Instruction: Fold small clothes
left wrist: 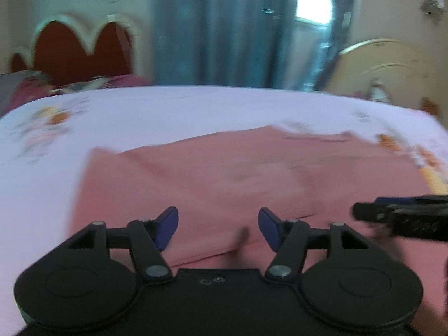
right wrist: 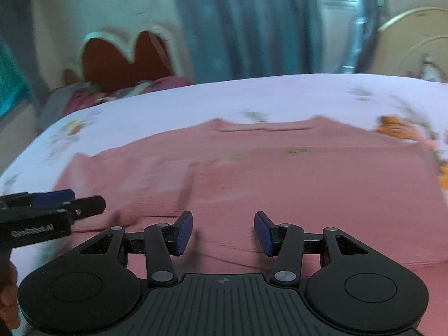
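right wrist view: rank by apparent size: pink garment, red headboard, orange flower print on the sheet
1. pink garment, largest by far.
2. red headboard, though it sits farther back.
3. orange flower print, smallest.

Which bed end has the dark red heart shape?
The white scalloped headboard on the left, with red panels; the cream arched bed end on the right is plain.

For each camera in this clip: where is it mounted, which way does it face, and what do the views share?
Left wrist: on the left gripper, jaws open, facing down across the pink garment; right gripper enters at right.
Right wrist: on the right gripper, jaws open, same aim; left gripper and a hand at left.
Shared: garment, floral bedsheet, teal curtains.
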A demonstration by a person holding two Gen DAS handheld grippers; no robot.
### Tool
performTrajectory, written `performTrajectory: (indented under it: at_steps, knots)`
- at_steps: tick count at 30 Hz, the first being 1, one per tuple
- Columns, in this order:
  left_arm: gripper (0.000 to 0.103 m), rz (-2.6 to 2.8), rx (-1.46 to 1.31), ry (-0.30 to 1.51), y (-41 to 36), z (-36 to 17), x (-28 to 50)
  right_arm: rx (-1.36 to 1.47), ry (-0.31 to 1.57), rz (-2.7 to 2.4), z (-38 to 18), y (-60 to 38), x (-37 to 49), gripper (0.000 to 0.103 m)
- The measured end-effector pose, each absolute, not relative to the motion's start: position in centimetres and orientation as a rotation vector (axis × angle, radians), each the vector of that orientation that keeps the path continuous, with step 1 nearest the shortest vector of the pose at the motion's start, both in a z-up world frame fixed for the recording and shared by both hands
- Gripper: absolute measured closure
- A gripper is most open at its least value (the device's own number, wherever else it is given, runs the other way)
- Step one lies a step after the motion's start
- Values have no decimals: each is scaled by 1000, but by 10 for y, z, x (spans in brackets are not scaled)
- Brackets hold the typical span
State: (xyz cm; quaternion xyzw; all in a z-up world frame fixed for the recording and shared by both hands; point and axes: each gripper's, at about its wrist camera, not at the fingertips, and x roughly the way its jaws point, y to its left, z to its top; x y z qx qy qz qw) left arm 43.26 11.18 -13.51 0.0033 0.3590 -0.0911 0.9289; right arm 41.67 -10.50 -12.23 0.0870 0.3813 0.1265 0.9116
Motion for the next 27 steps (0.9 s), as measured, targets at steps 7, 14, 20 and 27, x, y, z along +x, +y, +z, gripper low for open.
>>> performTrajectory:
  at_steps: [7,14,20,27]
  knots:
    - [41,-52,-13,798,164,-158,424,216,863,325,-138,-68,447,55]
    - [38,-25,1,809,177,-166,421,281,891,289,-145,-62,472,55]
    - [33,-16,-3,817,175,-170,414,220,857,285,-140,-49,473,92]
    - [29,9,2,814,171,-171,410,113,636,188,-95,-76,454,92]
